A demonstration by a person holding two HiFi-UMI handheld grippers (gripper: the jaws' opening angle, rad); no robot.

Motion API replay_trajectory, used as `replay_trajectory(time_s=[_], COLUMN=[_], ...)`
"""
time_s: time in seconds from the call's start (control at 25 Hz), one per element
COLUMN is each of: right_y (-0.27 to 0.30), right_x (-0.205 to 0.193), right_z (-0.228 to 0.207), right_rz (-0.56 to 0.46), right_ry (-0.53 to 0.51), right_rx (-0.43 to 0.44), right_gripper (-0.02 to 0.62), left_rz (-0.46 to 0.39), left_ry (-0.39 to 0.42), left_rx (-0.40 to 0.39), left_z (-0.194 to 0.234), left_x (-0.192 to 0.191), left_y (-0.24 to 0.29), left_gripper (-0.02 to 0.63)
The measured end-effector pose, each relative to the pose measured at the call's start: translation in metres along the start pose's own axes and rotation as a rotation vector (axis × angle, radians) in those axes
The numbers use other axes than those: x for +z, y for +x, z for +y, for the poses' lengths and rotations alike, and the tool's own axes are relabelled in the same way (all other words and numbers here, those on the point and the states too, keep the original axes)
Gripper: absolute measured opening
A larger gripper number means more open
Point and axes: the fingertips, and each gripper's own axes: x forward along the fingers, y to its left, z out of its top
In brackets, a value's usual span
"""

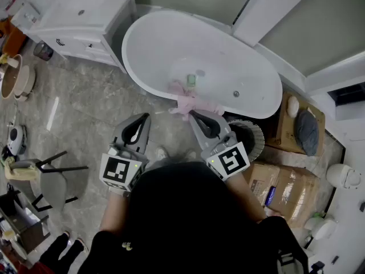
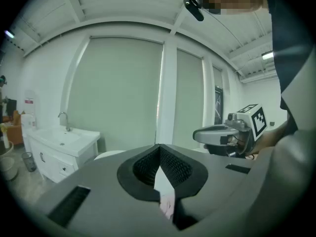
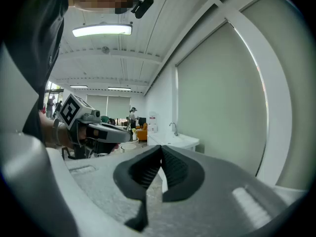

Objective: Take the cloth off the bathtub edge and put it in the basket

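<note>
A pink cloth (image 1: 191, 103) hangs bunched over the near edge of the white bathtub (image 1: 154, 33). My right gripper (image 1: 193, 114) points at it from just below, its tip at the cloth's lower fold; whether it touches I cannot tell. Its jaws are shut with nothing between them, and in the right gripper view they meet at the tip (image 3: 160, 151). My left gripper (image 1: 144, 117) is held over the floor to the left of the cloth, shut and empty (image 2: 159, 148). The dark basket (image 1: 254, 137) with a ribbed rim stands on the floor right of the right gripper.
A white vanity with a sink (image 1: 80, 16) stands left of the tub. A small green item (image 1: 191, 80) lies in the tub. Cardboard boxes (image 1: 285, 184) sit at the right beyond the basket. A stool (image 1: 48, 178) and bowls (image 1: 11, 76) are at the left.
</note>
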Motion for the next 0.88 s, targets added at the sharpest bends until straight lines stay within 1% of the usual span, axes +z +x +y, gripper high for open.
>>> replay_trajectory(time_s=[0.2, 0.36, 0.44, 0.56, 0.68, 0.76, 0.88], right_y=[0.011, 0.007, 0.001, -0.009, -0.023, -0.03, -0.033], right_x=[-0.005, -0.013, -0.017, -0.022, -0.026, -0.029, -0.034], right_z=[0.01, 0.007, -0.001, -0.02, -0.044, -0.058, -0.076], right_rz=[0.019, 0.018, 0.007, 0.009, 0.016, 0.014, 0.018], right_ry=[-0.001, 0.028, 0.062, 0.104, 0.119, 0.136, 0.151], right_rx=[-0.031, -0.107, -0.159, -0.247, -0.333, -0.37, -0.392], right_gripper=[-0.003, -0.002, -0.002, -0.002, -0.002, -0.002, -0.002], left_rz=[-0.004, 0.005, 0.019, 0.025, 0.038, 0.049, 0.065], left_ry=[-0.003, -0.008, -0.028, -0.006, -0.018, -0.021, -0.014], left_rx=[-0.054, -0.112, -0.135, -0.17, -0.187, -0.197, -0.207], left_z=[0.012, 0.016, 0.016, 0.021, 0.023, 0.023, 0.022], left_x=[-0.005, -0.011, -0.015, -0.024, -0.03, -0.033, -0.035], left_y=[-0.004, -0.002, -0.002, 0.002, 0.008, 0.014, 0.028], left_gripper=[0.014, 0.014, 0.014, 0.014, 0.014, 0.014, 0.014])
